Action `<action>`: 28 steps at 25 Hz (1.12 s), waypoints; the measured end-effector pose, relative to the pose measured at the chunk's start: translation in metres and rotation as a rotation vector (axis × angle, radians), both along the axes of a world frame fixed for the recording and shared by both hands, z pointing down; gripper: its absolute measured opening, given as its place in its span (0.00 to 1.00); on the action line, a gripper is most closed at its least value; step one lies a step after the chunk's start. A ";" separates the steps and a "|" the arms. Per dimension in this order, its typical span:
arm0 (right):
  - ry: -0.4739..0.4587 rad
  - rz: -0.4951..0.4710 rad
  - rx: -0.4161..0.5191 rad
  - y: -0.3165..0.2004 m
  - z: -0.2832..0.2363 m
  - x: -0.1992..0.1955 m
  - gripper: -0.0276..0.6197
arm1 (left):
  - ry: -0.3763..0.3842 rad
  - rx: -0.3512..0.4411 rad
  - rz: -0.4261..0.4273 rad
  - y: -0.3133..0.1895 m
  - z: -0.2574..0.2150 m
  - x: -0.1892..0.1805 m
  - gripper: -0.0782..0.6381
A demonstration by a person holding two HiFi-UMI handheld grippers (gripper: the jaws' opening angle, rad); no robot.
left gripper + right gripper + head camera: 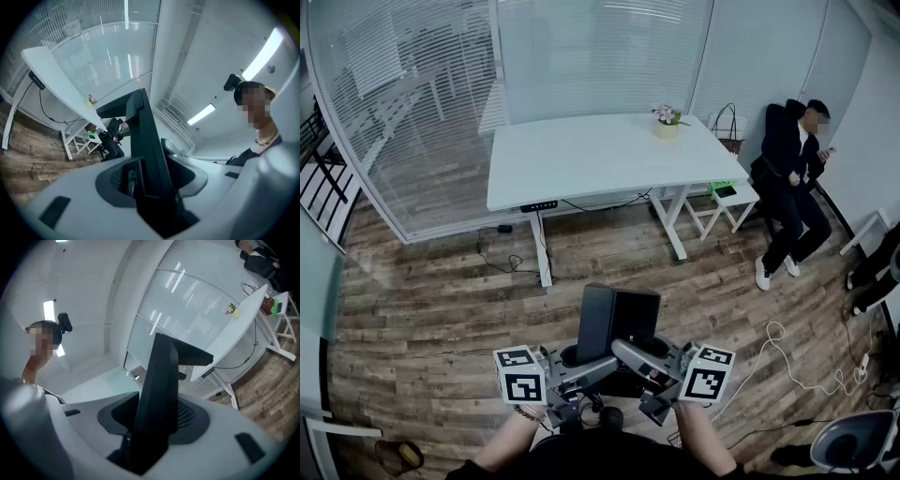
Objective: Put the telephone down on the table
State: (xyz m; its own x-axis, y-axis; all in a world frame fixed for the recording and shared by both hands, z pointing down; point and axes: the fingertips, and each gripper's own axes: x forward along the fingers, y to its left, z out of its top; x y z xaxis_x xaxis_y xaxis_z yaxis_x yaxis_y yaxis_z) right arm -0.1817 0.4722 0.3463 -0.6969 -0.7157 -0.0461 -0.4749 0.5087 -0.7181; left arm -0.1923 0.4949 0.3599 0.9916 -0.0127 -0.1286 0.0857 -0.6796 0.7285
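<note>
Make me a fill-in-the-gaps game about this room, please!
The left gripper and the right gripper both clamp the telephone, whose colour is ___.
The table is ___ in colour.
On the table stands a pot of ___.
Missing words: black; white; flowers.

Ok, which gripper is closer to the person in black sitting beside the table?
Right. The right gripper holds the telephone on the side towards the seated person, who is off to its right; the left gripper holds the telephone's other side, farther from them.
</note>
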 end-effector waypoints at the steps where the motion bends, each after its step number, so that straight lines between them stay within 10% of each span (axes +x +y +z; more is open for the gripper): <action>1: -0.003 0.003 0.000 0.000 0.000 -0.001 0.32 | -0.003 0.001 0.002 0.000 0.000 -0.001 0.40; 28: 0.019 0.024 0.019 0.000 -0.006 -0.037 0.32 | 0.014 0.014 0.029 -0.001 -0.005 -0.037 0.40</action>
